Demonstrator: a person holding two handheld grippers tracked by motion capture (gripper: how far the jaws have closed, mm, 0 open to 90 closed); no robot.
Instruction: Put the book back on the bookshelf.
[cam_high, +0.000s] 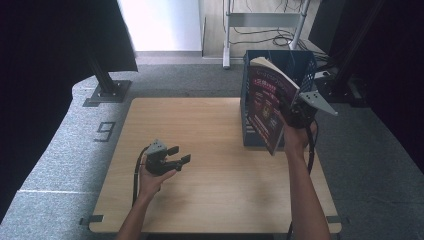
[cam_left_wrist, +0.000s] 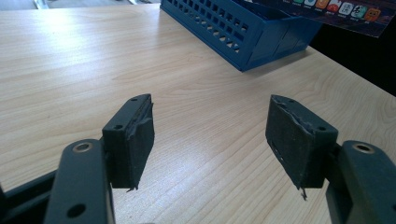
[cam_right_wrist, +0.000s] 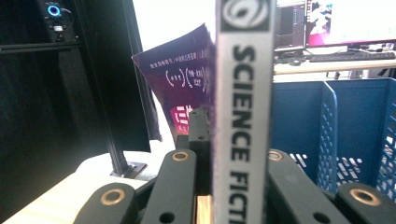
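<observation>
The right gripper (cam_high: 295, 114) is pinching a book (cam_high: 267, 107) by its spine; in the right gripper view the two black jaws press on both sides of the white spine (cam_right_wrist: 243, 116), which reads "SCIENCE FICTI"; the purple cover (cam_right_wrist: 184, 88) bends away to the left. From the high view the book is up in the air, off the table (cam_high: 200, 195), just in front of the blue basket (cam_high: 302, 62) at the far right of the table; its bottom corner hangs near the basket's front wall.

The left gripper (cam_high: 167, 159) rests low over the middle of the table with its jaws spread wide and nothing between them; in the left gripper view its pads (cam_left_wrist: 135, 140) have bare wood between them, and the blue basket (cam_left_wrist: 243, 32) sits farther off.

The step looks like putting the book into the basket; to do it well, lift the book above the rim first, keep the squeeze firm so the floppy cover does not slip, then lower it straight down between the walls; the loose pages could catch on the rim.

The book stands nearly upright, tilted a little; its long side runs up and down; the spine faces the right hand, the front cover faces left toward the middle of the table.
</observation>
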